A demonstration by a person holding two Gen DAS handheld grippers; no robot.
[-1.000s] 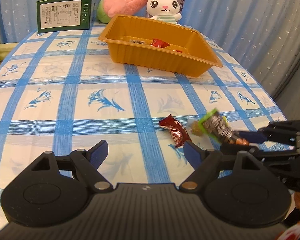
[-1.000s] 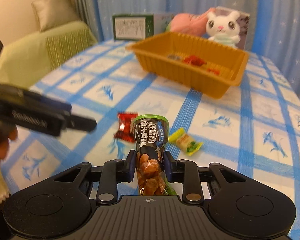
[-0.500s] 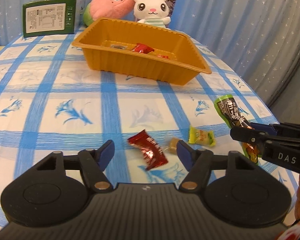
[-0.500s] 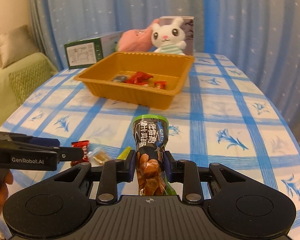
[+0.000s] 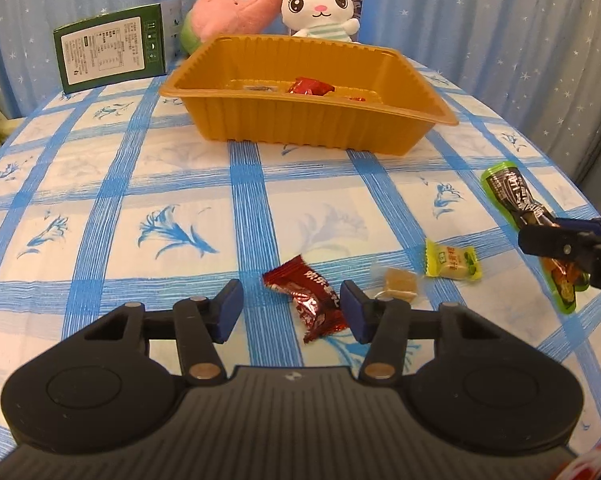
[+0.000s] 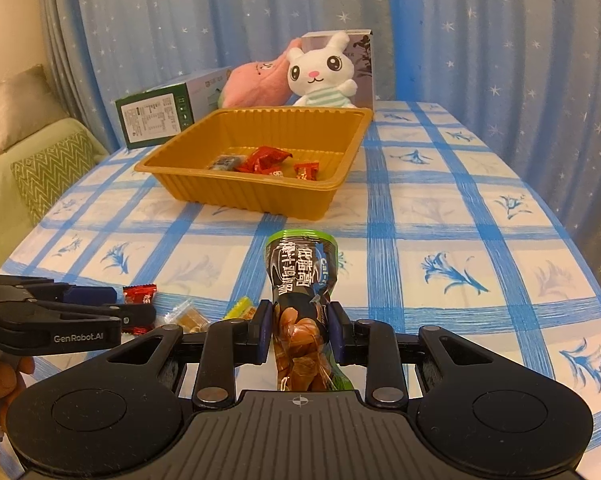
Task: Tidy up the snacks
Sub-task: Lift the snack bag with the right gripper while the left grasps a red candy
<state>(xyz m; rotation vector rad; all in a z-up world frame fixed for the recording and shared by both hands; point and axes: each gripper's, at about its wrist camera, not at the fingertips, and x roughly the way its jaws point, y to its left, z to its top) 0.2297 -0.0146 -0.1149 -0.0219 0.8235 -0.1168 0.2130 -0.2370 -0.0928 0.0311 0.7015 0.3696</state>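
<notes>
left gripper [image 5: 291, 314] closing around a light, crinkly red candy [image 5: 308, 304]; right gripper [image 6: 296, 330] clamped mid-body on a soft snack packet [image 6: 300, 280].

- Blue curtain [image 6: 220, 20] with small white stars, hanging in folds behind.
- Cream wall [image 6: 8, 20] at far left.
- Green sofa [image 6: 40, 160] with beige cushion [image 6: 20, 104] beside the surface.
- Surface [image 6: 440, 208] covered in blue-checked floral cloth.
- Warm, even indoor light.
</notes>
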